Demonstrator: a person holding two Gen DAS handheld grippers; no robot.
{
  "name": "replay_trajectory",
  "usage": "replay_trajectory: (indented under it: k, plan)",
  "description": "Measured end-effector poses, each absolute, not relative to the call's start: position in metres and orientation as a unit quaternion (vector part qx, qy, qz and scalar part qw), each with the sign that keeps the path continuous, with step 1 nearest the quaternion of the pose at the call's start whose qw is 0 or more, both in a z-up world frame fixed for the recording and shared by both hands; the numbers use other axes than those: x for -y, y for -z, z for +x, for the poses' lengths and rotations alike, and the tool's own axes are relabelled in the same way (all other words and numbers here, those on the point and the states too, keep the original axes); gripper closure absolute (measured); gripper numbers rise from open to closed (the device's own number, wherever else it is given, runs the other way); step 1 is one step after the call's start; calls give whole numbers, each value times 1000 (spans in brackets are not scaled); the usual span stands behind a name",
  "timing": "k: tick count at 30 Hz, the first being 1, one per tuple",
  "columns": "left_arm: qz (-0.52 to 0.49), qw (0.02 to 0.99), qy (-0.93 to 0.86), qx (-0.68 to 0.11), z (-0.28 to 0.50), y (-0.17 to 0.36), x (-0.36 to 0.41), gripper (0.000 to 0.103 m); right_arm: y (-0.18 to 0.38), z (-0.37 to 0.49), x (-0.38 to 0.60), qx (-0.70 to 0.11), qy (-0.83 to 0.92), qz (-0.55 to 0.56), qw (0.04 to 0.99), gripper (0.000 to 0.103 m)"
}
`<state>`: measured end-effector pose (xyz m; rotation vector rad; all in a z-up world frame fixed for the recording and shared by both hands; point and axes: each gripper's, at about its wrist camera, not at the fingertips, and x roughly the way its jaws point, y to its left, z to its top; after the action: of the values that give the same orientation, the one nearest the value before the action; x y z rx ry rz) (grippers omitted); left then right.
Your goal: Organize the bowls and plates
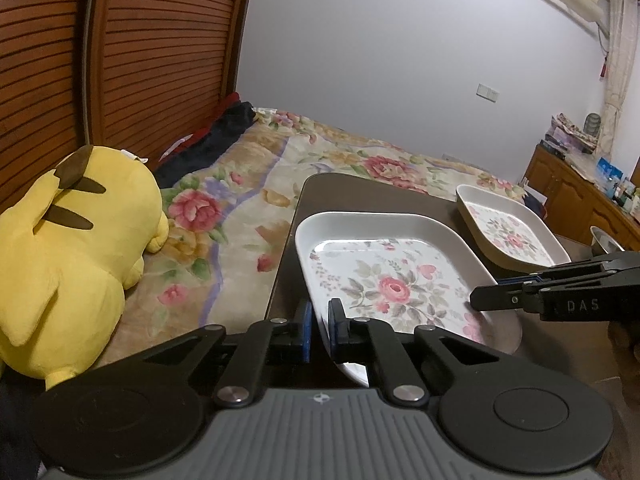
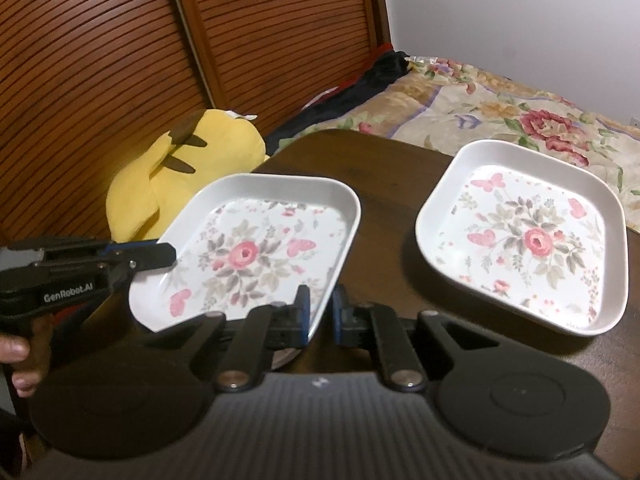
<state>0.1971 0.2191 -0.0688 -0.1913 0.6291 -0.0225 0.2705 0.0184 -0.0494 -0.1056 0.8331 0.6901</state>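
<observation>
A square white plate with a pink rose print [image 1: 384, 276] [image 2: 256, 252] hangs tilted over the dark wooden table [image 1: 360, 192] [image 2: 384, 184], held from two sides. My left gripper [image 1: 322, 320] [image 2: 166, 256] is shut on its left rim. On the opposite rim my right gripper [image 2: 320, 312] [image 1: 478, 298] is shut too. A second matching floral plate [image 1: 512, 232] [image 2: 520, 240] lies flat on the table to the right, apart from both grippers.
A yellow plush toy [image 1: 72, 248] [image 2: 192, 172] sits on the floral bed cover [image 1: 248, 200] left of the table. A metal bowl [image 1: 606, 240] shows at the right edge. A wooden cabinet [image 1: 568, 192] stands far right. A person's hand [image 2: 20, 360] holds the left gripper.
</observation>
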Motion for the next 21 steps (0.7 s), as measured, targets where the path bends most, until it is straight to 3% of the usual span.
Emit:
replay_trajectory:
  k: [21]
  plan:
    - [-80,957,40,-276,167,23,-193,92,11,241,18,-371,-320,-14,872,91]
